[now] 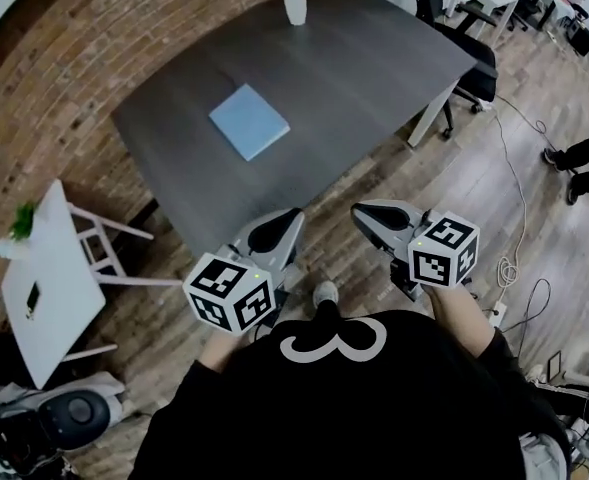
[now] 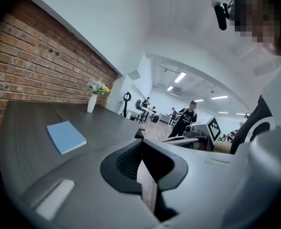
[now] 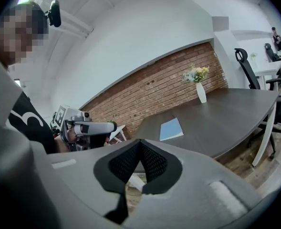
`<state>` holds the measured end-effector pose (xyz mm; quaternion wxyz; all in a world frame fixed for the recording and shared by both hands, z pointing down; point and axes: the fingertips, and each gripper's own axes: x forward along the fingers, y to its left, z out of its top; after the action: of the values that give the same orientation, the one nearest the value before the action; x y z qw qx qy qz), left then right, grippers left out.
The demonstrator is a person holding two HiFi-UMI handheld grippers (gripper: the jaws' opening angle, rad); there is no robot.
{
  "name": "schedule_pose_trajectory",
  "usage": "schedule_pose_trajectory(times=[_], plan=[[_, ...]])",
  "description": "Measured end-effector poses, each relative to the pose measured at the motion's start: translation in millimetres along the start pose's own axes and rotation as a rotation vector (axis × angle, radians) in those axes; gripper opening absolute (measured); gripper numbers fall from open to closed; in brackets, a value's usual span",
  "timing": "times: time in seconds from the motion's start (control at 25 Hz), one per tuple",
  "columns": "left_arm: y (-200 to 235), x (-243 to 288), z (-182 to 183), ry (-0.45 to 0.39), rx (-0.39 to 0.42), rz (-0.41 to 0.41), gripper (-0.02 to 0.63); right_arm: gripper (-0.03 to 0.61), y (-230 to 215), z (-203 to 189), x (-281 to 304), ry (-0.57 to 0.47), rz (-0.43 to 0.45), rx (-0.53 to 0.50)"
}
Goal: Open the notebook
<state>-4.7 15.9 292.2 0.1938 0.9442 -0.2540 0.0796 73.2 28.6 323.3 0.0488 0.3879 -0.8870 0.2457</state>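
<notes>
Nothing done so far, judging by the cover: flat and shut on the blue notebook (image 1: 249, 120), no page showing. Everything left to do: reach in over the table, catch the cover's free edge, lift it and fold it over (perhaps with one gripper pinning the book down, though that is only a guess).

Left gripper (image 1: 286, 220): closed tip to tip and empty, nothing between the pads in its own view. Right gripper (image 1: 366, 216): likewise pressed together at the tips, holding nothing. Side by side, held out in front of the body, at about the near edge of the dark table (image 1: 374, 68).

As for the notebook: lying towards the middle of the table, square to nothing in particular, well apart from both grippers and beyond them, touched by neither. Ahead and off to the left in the left gripper view; ahead and a little right of the jaw tips in the right gripper view. By the head view, somewhat nearer the left gripper than the right. Far behind it, at the table's far edge, a white vase (image 1: 295, 0) with flowers, out of the way of the work. Will need jaws parted before any grip on the cover
</notes>
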Motion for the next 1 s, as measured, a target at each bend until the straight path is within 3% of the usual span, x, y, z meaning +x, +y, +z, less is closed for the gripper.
schedule_pose_trajectory(times=[0.2,0.56,1.0], plan=[[57,17,34,-0.04,0.025,-0.022,0.015,0.0,-25,37,48,0.0,-0.001,-0.022],[124,34,60,-0.102,0.071,0.064,0.019,0.002,-54,63,91,0.041,-0.013,-0.062],[162,93,45,0.017,0.125,0.148,0.113,0.002,-111,48,117,0.066,0.045,0.041]])
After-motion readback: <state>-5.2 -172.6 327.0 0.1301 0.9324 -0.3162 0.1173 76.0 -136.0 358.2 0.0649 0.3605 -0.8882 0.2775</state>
